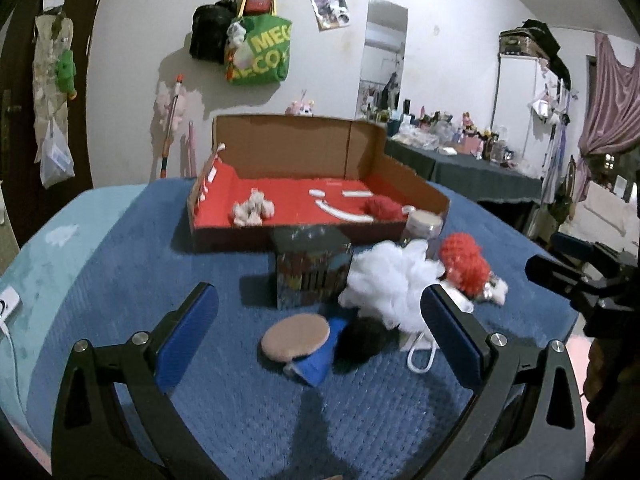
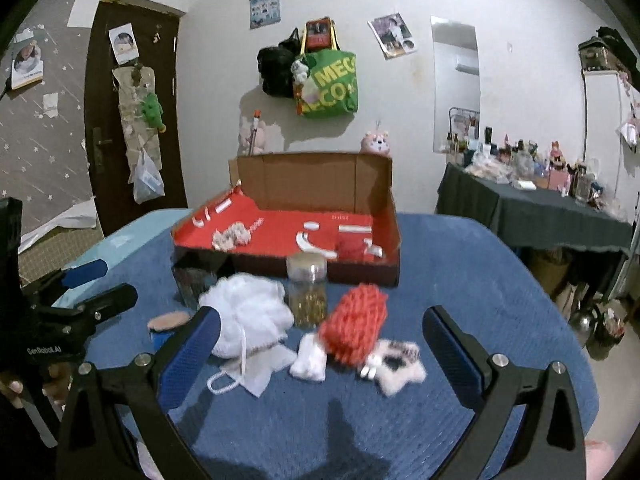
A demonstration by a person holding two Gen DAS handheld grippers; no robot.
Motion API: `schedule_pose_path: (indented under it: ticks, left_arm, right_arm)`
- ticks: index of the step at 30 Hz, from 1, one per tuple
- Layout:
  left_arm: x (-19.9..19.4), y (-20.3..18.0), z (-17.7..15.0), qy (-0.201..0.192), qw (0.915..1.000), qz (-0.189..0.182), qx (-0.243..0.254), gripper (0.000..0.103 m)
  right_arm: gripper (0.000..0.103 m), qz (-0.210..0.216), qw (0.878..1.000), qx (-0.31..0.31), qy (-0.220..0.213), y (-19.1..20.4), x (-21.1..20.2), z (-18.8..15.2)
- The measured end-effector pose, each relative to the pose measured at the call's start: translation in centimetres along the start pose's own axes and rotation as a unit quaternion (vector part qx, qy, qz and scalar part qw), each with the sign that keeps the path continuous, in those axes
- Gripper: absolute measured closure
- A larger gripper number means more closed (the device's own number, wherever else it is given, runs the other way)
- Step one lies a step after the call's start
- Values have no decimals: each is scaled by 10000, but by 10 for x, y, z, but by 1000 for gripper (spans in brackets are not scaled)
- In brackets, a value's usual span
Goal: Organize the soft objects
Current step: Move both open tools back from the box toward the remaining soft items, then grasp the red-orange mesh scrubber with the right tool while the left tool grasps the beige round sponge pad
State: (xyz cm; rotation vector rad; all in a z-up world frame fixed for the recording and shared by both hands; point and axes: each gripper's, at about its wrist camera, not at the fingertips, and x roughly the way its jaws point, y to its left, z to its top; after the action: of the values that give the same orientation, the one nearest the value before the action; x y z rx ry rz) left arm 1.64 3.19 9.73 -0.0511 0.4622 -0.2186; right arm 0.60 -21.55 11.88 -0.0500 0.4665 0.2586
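Note:
A cardboard box (image 1: 304, 148) (image 2: 384, 216) with a red floor stands open at the back of the blue cover. Inside lie a beige fluffy toy (image 1: 252, 210) (image 2: 231, 237) and a red yarn piece (image 1: 384, 208) (image 2: 350, 246). In front lie a white mesh pouf (image 1: 390, 280) (image 2: 250, 312), a red knitted object (image 1: 466, 262) (image 2: 356, 328), a tan powder puff (image 1: 295, 336) (image 2: 168, 320), a black fuzzy item (image 1: 360, 340) and a blue cloth (image 1: 320, 356). My left gripper (image 1: 320, 336) hovers open over the puff. My right gripper (image 2: 322, 356) hangs open before the red knit.
A dark patterned box (image 1: 310, 270) (image 2: 192, 280) and a clear jar (image 2: 307, 292) (image 1: 424, 226) stand between the cardboard box and the soft pile. A white face mask (image 2: 256, 368) and a white furry star (image 2: 400, 364) lie nearby. A cluttered dark table (image 2: 560, 216) is at right.

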Motion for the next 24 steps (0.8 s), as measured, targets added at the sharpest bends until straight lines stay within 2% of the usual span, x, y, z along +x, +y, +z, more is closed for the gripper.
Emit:
schedule_pose_path:
  ticks: [11, 24]
  left_arm:
    - [19, 3, -27, 414, 9991, 22, -26, 0]
    - [30, 14, -31, 662, 9976, 74, -171, 0]
  right_arm:
    - [0, 8, 9988, 120, 475, 2, 31, -35]
    - [0, -36, 9979, 232, 611, -5, 41, -36]
